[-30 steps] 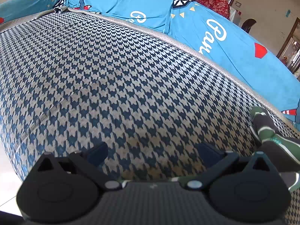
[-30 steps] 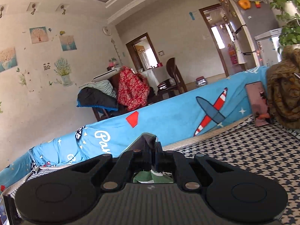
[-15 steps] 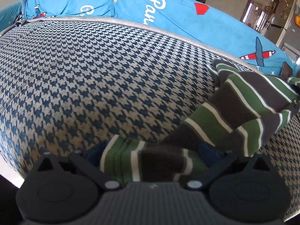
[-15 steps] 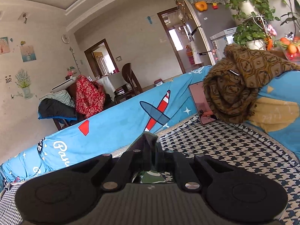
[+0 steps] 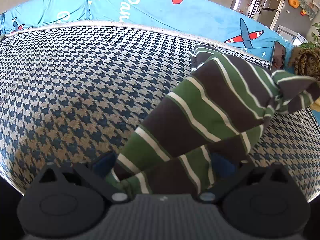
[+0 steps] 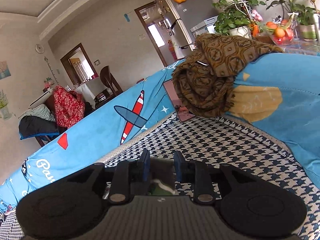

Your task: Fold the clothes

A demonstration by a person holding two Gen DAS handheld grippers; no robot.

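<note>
Half a second earlier the blue-padded fingers of the right gripper (image 6: 160,167) were pressed together on cloth; now they are parted, with a scrap of the green, brown and white striped knitted garment (image 5: 210,112) seen lying loose in the gap. In the left wrist view more of the garment is spread across the blue-and-cream houndstooth sofa seat (image 5: 80,84) than before. The left gripper (image 5: 164,166) is held wide, the garment's hem draped between its fingers; whether cloth is touched cannot be told. A phone (image 6: 176,102) is partly hidden behind a brown patterned scarf (image 6: 212,76).
</note>
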